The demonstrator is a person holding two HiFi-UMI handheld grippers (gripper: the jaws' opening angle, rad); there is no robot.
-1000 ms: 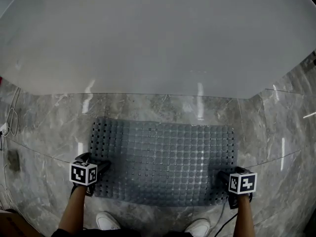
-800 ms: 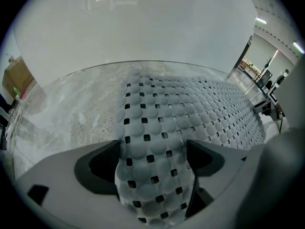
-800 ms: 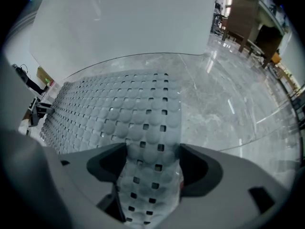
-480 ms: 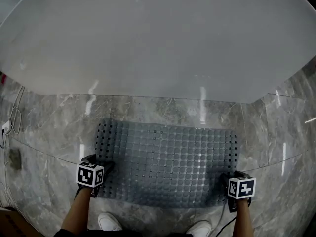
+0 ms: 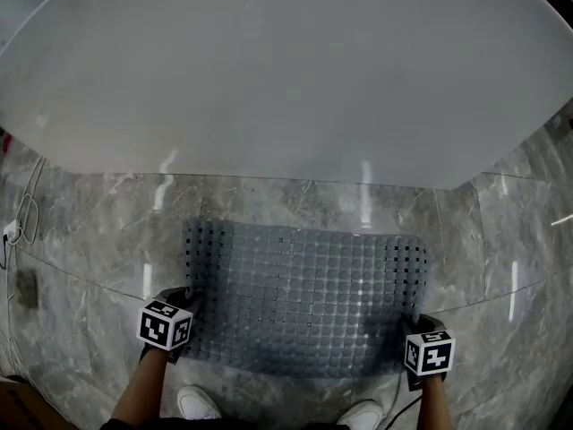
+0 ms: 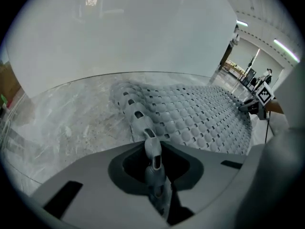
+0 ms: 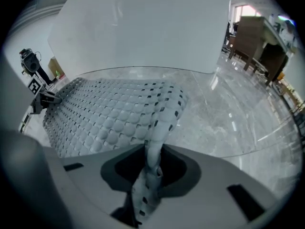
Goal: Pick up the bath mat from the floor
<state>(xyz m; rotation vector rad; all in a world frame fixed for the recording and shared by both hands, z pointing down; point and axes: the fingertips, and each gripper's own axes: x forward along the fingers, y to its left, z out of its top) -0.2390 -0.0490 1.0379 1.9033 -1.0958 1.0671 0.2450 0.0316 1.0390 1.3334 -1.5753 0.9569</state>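
Left gripper [image 6: 151, 151] and right gripper [image 7: 151, 165], jaws just closed, each pinch a bath mat [image 5: 304, 298] corner between them for an even lift.

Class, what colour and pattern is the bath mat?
Grey bath mat, gridded round bumps; head view.

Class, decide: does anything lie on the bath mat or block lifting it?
Nothing visible does. The bath mat is bare on top, and the left gripper and right gripper have just been closing on its near corners.
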